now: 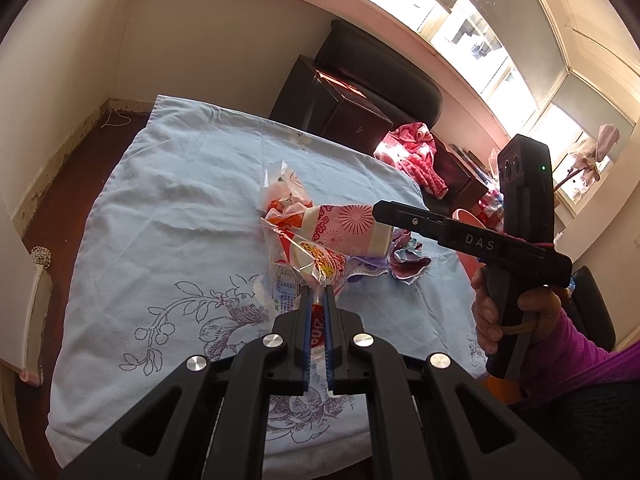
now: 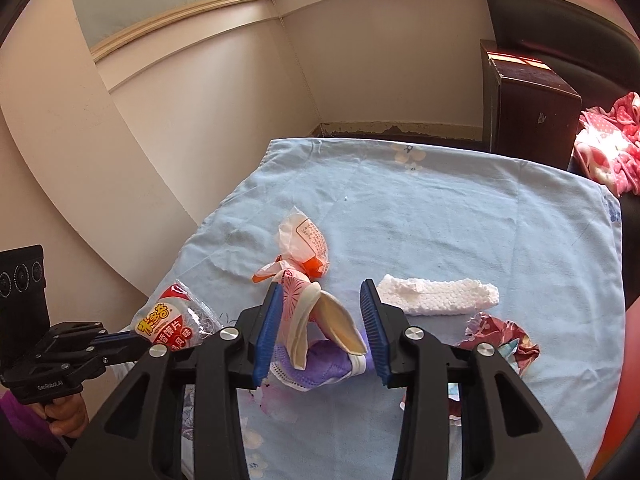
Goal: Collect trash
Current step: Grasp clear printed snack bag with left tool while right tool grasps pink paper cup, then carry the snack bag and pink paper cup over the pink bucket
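My left gripper (image 1: 318, 294) is shut on a clear red-and-white snack wrapper (image 1: 308, 264), which also shows in the right wrist view (image 2: 176, 320). My right gripper (image 2: 320, 300) is open, its jaws either side of a crushed pink paper cup (image 2: 308, 312) that lies on a purple face mask (image 2: 320, 364). The cup (image 1: 344, 228) shows in the left wrist view with the right gripper (image 1: 380, 210) at its rim. An orange-and-white wrapper (image 2: 304, 248) lies just beyond the cup. A white foam piece (image 2: 436, 300) and a crumpled red wrapper (image 2: 504, 336) lie to the right.
The trash lies on a table under a light blue floral cloth (image 2: 460, 224). A dark wooden cabinet (image 2: 528, 96) and pink clothing (image 2: 608, 148) stand beyond the far right edge. Walls and a window ledge stand behind. A red bin (image 1: 468, 220) sits beside the table.
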A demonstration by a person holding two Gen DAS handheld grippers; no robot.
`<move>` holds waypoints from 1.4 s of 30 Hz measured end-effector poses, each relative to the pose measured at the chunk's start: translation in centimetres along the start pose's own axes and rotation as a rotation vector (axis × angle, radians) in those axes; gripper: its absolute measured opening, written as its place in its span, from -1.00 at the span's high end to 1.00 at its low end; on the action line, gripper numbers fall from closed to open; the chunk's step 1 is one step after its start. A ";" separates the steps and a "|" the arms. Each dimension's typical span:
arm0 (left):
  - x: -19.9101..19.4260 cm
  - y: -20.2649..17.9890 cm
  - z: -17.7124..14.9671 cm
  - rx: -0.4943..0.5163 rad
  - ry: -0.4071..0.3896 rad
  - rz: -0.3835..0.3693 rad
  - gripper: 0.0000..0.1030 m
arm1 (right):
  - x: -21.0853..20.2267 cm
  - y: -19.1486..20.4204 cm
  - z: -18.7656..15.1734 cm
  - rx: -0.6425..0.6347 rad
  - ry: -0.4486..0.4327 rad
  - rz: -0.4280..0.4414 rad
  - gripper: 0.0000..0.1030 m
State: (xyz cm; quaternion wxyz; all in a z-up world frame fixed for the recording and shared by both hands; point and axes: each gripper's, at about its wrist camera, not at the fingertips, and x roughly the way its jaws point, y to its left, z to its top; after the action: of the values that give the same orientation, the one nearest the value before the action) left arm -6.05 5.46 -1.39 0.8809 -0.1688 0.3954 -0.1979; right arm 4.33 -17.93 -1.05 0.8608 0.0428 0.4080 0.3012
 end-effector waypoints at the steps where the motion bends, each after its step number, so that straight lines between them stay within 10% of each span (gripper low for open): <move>1: 0.1 0.2 0.0 -0.005 0.002 0.002 0.92 | 0.3 0.3 -0.1 -0.010 0.003 -0.004 0.21; 42: 0.7 -5.8 1.5 0.027 -0.083 0.007 0.92 | -11.7 0.0 -6.7 0.013 -0.198 -0.273 0.49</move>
State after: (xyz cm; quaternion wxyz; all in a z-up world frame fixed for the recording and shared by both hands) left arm -5.71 0.33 1.77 0.8994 -0.1635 0.3566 -0.1929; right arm -6.25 -25.59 2.46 0.9295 0.0219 0.3249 0.1730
